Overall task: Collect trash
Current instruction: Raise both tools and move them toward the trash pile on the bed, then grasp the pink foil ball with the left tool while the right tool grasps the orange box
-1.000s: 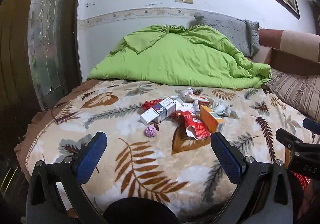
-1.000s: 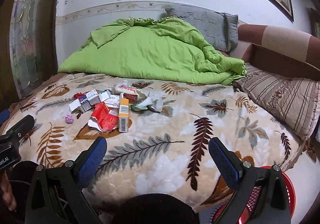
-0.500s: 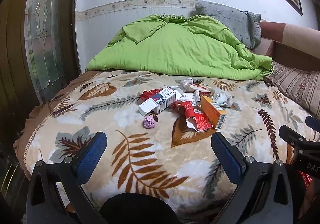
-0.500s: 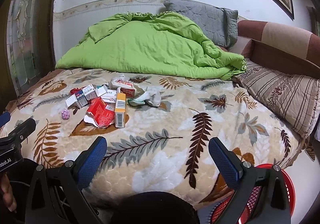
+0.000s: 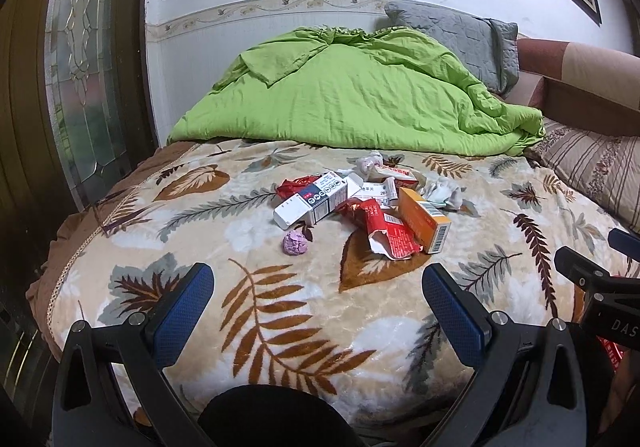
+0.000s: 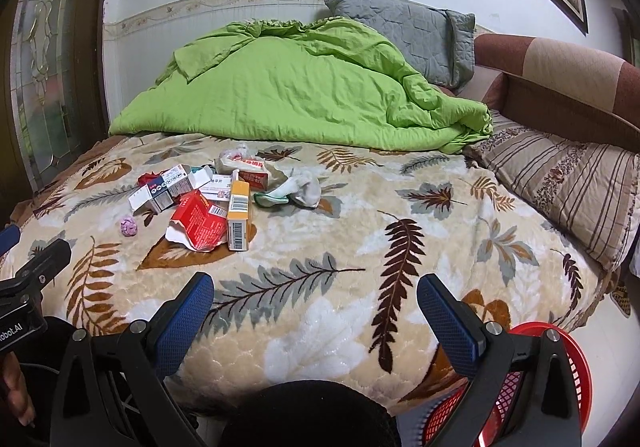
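**Both tongs gaping over the littered bed**

Left wrist view: the left tongs (image 5: pixel 318 289) are hanging spread wide and empty above the leaf-print blanket (image 5: pixel 280 311). Ahead, the trash pile (image 5: pixel 360 207) is lying mid-bed, a purple paper ball (image 5: pixel 295 242) just beside it.

Right wrist view: the right tongs (image 6: pixel 316 293) are likewise hovering released, gripping nothing. The orange box (image 6: pixel 238 215) is leaning against the torn red packet (image 6: pixel 198 225). A red basket (image 6: pixel 560 379) is sitting below the bed's edge.

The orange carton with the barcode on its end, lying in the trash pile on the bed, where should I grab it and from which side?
Grip the orange rectangular carton across its two long side faces near the barcode end, coming from above and the near side. It lies flat with that end free and pointing toward the grippers; its far end is tucked into the pile, and the torn red packet presses against its left side, so the fingers will probably have to nudge that packet aside.
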The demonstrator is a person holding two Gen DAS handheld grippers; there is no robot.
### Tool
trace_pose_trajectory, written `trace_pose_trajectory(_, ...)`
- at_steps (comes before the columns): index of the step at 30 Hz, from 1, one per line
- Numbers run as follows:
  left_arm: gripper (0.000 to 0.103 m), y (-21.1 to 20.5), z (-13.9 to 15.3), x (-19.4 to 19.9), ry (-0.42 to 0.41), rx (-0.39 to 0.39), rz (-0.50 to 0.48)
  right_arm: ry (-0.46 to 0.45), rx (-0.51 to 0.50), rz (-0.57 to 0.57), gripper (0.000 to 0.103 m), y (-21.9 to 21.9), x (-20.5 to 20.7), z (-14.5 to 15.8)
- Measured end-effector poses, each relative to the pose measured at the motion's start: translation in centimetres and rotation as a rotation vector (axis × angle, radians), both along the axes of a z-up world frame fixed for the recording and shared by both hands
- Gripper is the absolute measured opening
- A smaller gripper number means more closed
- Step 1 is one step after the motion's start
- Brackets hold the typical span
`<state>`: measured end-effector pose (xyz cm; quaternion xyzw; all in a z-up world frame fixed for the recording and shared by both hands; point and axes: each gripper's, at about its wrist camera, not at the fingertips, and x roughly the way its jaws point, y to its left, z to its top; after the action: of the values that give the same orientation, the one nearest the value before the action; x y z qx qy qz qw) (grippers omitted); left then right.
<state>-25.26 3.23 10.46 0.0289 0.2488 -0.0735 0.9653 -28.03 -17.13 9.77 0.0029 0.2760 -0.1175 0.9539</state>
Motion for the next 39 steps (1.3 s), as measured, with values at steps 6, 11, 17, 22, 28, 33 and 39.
trace_pose_trajectory(6, 0.103, 0.0, 0.0, 0.0, 0.001, 0.001, -0.002, 0.000, 0.001, -0.001, 0.103, 0.0, 0.0, 0.0)
trace_pose_trajectory(11, 0.103, -0.1, 0.0, -0.1, 0.002, 0.001, -0.002, 0.003, 0.001, -0.001, 0.103, 0.0, 0.1, -0.1)
trace_pose_trajectory(17, 0.103, -0.2, -0.3, -0.1, 0.012, -0.003, -0.001, 0.005, 0.001, -0.001, 0.103, 0.0, 0.1, -0.1)
trace_pose_trajectory(22, 0.103, 0.5, -0.7, 1.3, 0.090, -0.038, 0.008, 0.029, 0.014, 0.017, 0.103, -0.2, 0.4, -0.6)
trace_pose_trajectory(28, 0.103, 3.8, -1.3, 6.0, 0.261, -0.182, 0.063, 0.060, 0.125, 0.089, 0.098, -1.2, 2.3, -0.2)
trace_pose_trajectory(33, 0.080, 5.6, -2.0, 10.9, 0.386, -0.289, 0.074, 0.093, 0.202, 0.163, 0.082, -1.3, 5.5, 0.1)
trace_pose_trajectory(39, 0.063, 5.6, -4.4, 15.8, 0.497, -0.325, 0.097, 0.127, 0.327, 0.186, 0.070, -1.9, 10.6, -0.1)
